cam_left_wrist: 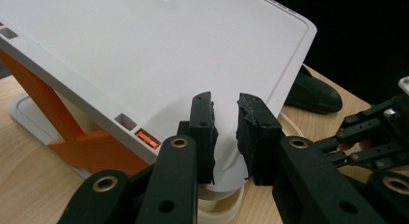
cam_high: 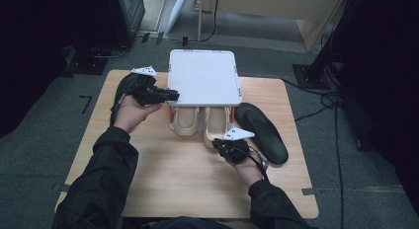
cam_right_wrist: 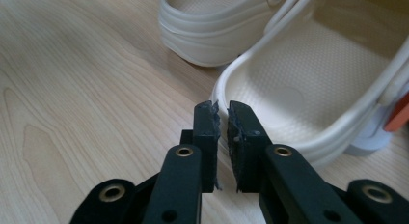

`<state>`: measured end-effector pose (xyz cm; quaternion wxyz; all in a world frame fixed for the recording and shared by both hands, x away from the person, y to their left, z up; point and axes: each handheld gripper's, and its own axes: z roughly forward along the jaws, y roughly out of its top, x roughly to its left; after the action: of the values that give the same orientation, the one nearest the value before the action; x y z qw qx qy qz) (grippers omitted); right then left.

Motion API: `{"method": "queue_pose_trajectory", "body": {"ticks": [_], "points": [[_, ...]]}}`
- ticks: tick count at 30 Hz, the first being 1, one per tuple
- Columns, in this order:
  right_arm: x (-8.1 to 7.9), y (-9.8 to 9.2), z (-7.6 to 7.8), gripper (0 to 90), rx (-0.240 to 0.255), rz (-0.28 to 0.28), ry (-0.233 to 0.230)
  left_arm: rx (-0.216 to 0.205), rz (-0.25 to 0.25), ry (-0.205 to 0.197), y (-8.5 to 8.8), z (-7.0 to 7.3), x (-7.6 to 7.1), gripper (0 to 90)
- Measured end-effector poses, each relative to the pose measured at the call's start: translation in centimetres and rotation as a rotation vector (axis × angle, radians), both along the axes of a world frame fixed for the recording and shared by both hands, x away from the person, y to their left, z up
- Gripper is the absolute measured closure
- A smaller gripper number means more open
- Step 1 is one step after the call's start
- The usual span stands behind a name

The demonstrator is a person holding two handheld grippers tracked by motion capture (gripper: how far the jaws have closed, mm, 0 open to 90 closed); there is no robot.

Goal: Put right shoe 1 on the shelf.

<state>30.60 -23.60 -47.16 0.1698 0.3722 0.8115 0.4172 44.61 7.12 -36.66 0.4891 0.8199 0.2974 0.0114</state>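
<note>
Orange frame [cam_left_wrist: 62, 132] under white lid [cam_left_wrist: 159, 60] shows close-up.

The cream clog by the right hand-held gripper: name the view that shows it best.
The right gripper view: the cream clog shows close up, its heel rim and dotted footbed plain, just beyond the right hand-held gripper. The high view shows it small, toe under the white tray. The left gripper view gives a cream sliver.

Both forearms wear dark, almost black sleeves with soft folds. The left gripper [cam_high: 170, 95] and the right gripper [cam_high: 217, 142] are black, each with a grey three-cornered plate on top, at about 12 o'clock from its hand, and a black cable trails from the right one. In the gripper views the jaws are matte black links with brass-coloured rivets and rough, worn black pads [cam_left_wrist: 251, 119].
</note>
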Motion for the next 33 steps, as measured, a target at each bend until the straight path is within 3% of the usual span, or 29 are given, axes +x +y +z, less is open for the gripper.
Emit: {"method": "queue_pose_trajectory", "body": {"ticks": [12, 33], "points": [[2.1, 0.2, 0.1, 82.3, 0.010, -0.032, -0.026, 0.000, -0.001, -0.002, 0.0, 0.0, 0.0, 77.2], [4.9, 0.9, -0.2, 82.2, 0.036, -0.036, -0.024, 0.001, 0.001, -0.006, 0.1, 0.0, 0.0, 77.2]]}}
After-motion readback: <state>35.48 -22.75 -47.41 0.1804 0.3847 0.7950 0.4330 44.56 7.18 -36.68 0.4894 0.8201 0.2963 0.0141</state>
